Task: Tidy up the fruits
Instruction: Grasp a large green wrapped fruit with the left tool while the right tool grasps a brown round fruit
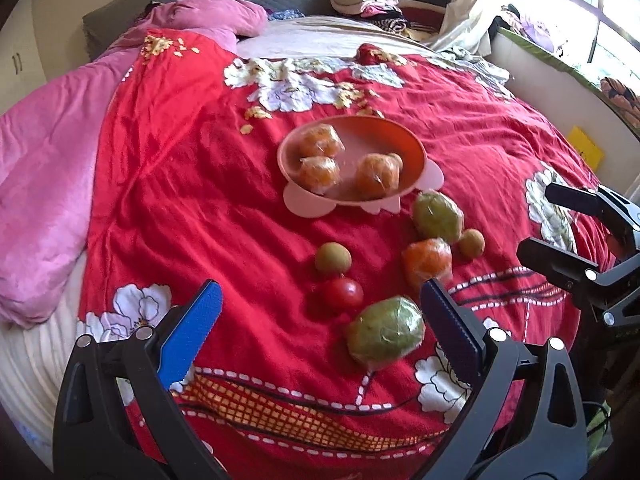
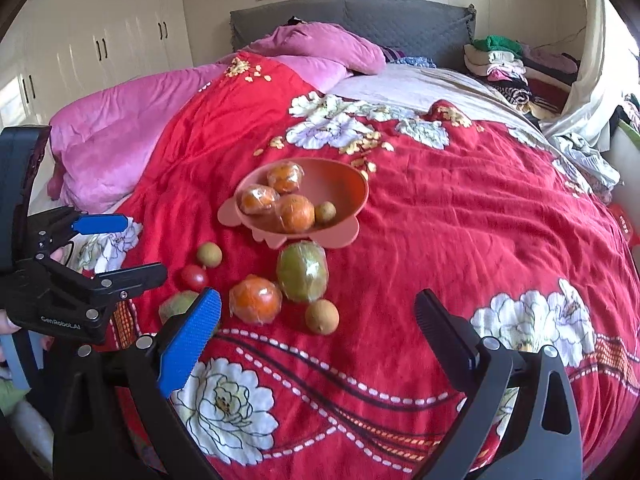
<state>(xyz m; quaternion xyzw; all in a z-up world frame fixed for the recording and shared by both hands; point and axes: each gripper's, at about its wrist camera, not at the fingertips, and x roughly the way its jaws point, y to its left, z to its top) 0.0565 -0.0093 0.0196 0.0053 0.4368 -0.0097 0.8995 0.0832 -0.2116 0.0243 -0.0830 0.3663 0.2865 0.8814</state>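
A salmon-pink bowl (image 1: 352, 120) (image 2: 360, 188) on the red floral bedspread holds three plastic-wrapped oranges (image 1: 320, 140) (image 2: 295, 212) and a small brown longan (image 2: 325, 212). In front of it lie two wrapped green fruits (image 1: 438, 216) (image 1: 386, 332), a wrapped orange (image 1: 427, 260) (image 2: 255, 300), two longans (image 1: 333, 258) (image 1: 471, 243) and a red tomato (image 1: 343, 293) (image 2: 194, 277). My left gripper (image 1: 320, 286) (image 2: 142, 246) hovers open just short of the tomato and the nearer green fruit. My right gripper (image 2: 316, 295) (image 1: 534, 220) is open and empty, near the right-hand longan (image 2: 322, 316).
A pink quilt (image 1: 52, 184) is bunched along the bed's left side. Folded clothes (image 2: 500, 60) are stacked by the grey headboard (image 2: 352, 20). A window ledge (image 1: 560, 64) runs along the right, and white wardrobes (image 2: 100, 44) stand at the far left.
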